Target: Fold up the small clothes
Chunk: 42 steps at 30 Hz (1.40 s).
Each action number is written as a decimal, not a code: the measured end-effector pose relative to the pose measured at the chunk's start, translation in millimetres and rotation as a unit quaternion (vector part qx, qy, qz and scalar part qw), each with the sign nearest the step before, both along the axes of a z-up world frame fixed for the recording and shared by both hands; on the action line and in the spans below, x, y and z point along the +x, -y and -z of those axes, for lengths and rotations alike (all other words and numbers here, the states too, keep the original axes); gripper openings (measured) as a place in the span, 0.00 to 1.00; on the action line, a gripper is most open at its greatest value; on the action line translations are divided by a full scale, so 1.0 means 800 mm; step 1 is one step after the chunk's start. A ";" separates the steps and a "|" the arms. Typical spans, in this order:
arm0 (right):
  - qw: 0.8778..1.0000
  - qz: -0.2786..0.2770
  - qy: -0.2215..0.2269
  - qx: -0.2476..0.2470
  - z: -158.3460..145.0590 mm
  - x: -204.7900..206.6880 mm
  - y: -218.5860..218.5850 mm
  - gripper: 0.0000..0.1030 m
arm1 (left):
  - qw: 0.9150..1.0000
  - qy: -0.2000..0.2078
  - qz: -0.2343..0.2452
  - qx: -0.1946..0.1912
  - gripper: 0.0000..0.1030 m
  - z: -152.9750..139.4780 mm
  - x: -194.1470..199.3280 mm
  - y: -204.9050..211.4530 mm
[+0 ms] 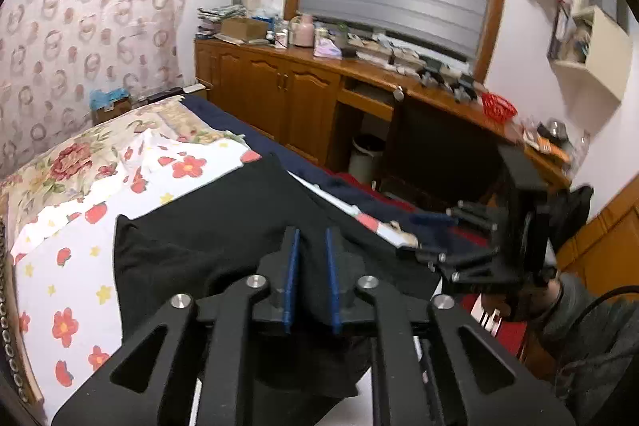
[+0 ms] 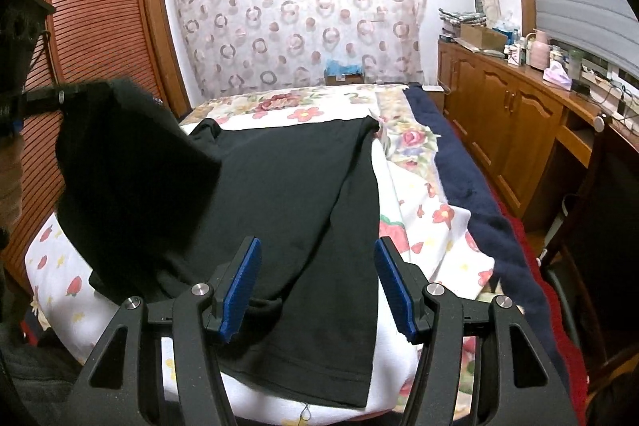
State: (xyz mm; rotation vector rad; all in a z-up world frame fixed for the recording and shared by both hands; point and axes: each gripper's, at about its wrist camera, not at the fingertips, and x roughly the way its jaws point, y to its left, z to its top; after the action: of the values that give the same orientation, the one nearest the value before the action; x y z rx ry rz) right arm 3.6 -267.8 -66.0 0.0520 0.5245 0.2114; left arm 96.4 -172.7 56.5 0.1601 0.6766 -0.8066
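While pinching soft black garment (image 1: pixel 223 226), left tongs (image 1: pixel 312 278); right tongs (image 2: pixel 317 290) spread, perhaps hovering.

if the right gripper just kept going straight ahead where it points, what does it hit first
Most likely the black garment spread on the bed: the open right gripper points along and slightly down at it. Depth is unclear.

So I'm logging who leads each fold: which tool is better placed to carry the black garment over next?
Left, probably. The left tool is shut on a raised part of the black garment, lifted off the bed. The right tool is open above the flat fabric, gripping nothing.
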 end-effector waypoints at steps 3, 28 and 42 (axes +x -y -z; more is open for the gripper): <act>1.000 -0.002 0.000 -0.001 0.001 0.001 -0.003 0.59 | 1.000 -0.007 -0.004 0.010 0.52 0.015 0.000 -0.008; 0.982 -0.180 0.000 -0.058 -0.047 0.096 -0.152 0.59 | 0.975 -0.008 -0.220 0.014 0.63 0.083 -0.011 -0.200; 0.944 -0.281 -0.106 -0.135 0.002 0.195 -0.243 0.59 | 0.964 0.015 -0.265 -0.001 0.63 0.084 -0.018 -0.257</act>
State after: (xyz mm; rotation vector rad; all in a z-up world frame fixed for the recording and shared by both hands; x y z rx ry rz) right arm 159.8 -73.1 -67.6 -0.3506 0.7738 0.6954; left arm 82.0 32.8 -10.7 -0.0143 0.6486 -0.2897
